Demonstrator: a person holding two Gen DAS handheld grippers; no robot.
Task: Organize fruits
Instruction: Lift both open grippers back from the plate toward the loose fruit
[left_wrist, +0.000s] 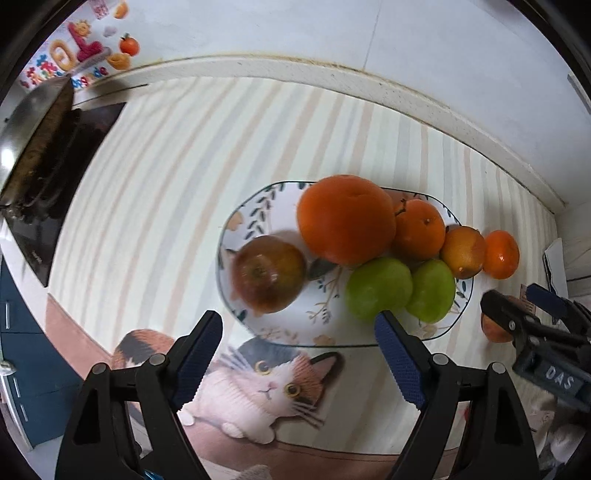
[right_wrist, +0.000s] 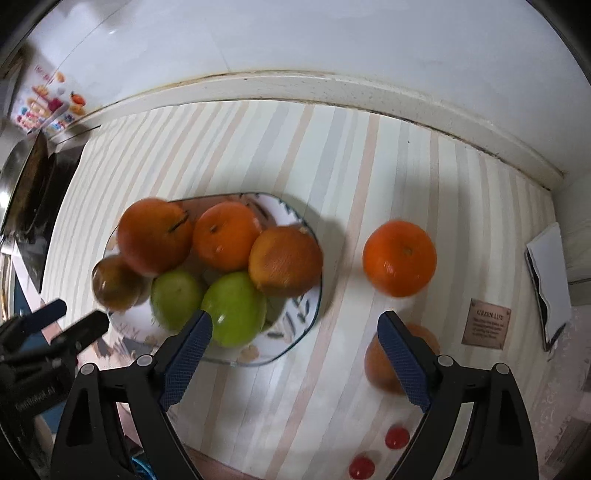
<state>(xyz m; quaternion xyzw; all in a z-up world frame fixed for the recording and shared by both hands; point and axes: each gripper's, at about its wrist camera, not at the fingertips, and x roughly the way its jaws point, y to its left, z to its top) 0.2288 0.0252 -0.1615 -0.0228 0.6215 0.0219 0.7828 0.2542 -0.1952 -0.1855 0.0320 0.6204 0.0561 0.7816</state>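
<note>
A patterned plate (left_wrist: 255, 206) (right_wrist: 295, 317) holds a red-brown apple (left_wrist: 269, 273) (right_wrist: 114, 282), a large orange (left_wrist: 345, 219) (right_wrist: 155, 234), two smaller oranges (left_wrist: 419, 229) (left_wrist: 463, 251) and two green apples (left_wrist: 378, 288) (left_wrist: 432, 290). One orange (left_wrist: 501, 254) (right_wrist: 399, 257) lies on the mat right of the plate. Another orange fruit (right_wrist: 384, 365) (left_wrist: 495, 328) lies nearer, partly hidden by my right finger. My left gripper (left_wrist: 299, 328) is open and empty, in front of the plate. My right gripper (right_wrist: 295, 328) (left_wrist: 517, 299) is open and empty, right of the plate.
A striped mat (left_wrist: 184, 166) with a cat picture (left_wrist: 266, 391) covers the counter. A stove with a pan (left_wrist: 33, 122) stands at the left. Two small red fruits (right_wrist: 397, 437) (right_wrist: 361, 466) lie near the front edge. A white wall ledge (right_wrist: 332, 88) runs behind.
</note>
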